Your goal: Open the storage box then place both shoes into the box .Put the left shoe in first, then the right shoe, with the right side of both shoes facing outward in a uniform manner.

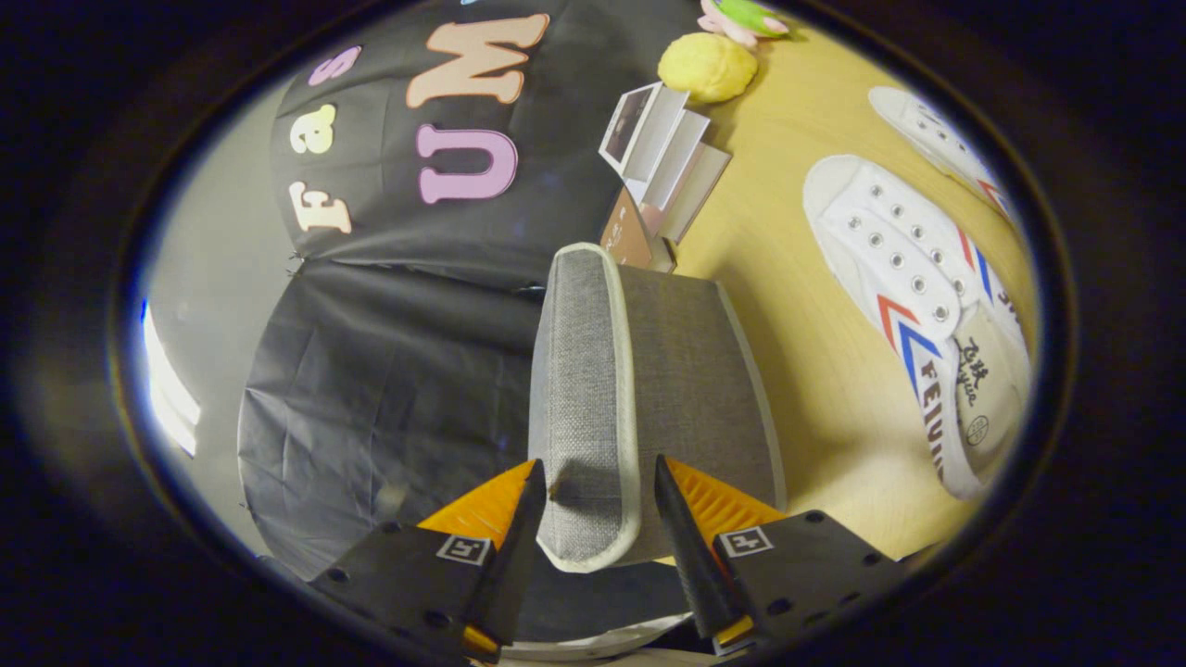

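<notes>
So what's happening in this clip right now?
A person's handheld tongs have the grey fabric lid of the storage box between the fingers, edge-on, apparently gripping it to open the box. Both white shoes lie on the wooden table beyond, not yet packed. A yellow plush toy and some small cards sit further back.
</notes>
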Motion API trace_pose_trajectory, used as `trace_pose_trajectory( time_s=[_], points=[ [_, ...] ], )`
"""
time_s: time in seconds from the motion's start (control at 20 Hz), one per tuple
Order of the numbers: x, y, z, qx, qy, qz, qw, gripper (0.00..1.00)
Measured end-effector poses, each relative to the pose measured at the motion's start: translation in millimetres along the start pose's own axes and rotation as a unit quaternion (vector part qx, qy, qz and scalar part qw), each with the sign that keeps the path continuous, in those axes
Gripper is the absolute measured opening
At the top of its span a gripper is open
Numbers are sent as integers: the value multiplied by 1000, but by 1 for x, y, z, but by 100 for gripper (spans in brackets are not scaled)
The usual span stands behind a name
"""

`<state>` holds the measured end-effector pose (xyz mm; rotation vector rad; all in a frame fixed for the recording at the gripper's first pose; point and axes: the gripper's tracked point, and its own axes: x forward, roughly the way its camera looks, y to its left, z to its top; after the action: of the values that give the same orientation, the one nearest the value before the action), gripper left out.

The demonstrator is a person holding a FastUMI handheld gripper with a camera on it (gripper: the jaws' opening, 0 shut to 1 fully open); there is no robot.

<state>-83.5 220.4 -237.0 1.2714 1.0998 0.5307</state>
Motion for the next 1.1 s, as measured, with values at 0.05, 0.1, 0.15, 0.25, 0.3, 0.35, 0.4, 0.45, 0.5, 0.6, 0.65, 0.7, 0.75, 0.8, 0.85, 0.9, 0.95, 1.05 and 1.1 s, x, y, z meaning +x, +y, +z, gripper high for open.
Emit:
trace_pose_trajectory(
  time_s=[0.05,0.1,0.15,0.25,0.3,0.35,0.4,0.45,0.5,0.6,0.65,0.7,0.75,0.8,0.85,0.9,0.95,1.05,1.1],
  points=[
    [1,0,-2,0,6,1,1000,73],
    [0,1,-5,0,11,1,1000,66],
    [2,0,-8,-2,16,1,1000,60],
    [0,2,-8,5,14,7,1000,47],
    [-2,1,-6,5,14,6,1000,41],
    [-3,3,-4,7,14,9,1000,35],
    [-2,5,-2,8,7,16,1000,28],
    [-5,8,8,13,-10,13,1000,22],
    [-4,10,9,10,-9,12,1000,16],
    [-6,15,11,6,-13,15,1000,12],
    [-4,16,10,0,-10,17,1000,5],
    [-7,20,7,-3,-7,19,1000,4],
    [-8,26,9,-3,-6,23,1000,4],
    [-11,33,10,-4,-5,30,1000,4],
    [-13,43,11,-5,-3,38,999,4],
    [-15,55,11,-9,0,47,999,4],
    [-17,66,12,-21,1,52,998,4],
    [-18,85,12,-54,4,54,997,4],
    [-18,97,10,-67,6,58,996,5]
  ],
)
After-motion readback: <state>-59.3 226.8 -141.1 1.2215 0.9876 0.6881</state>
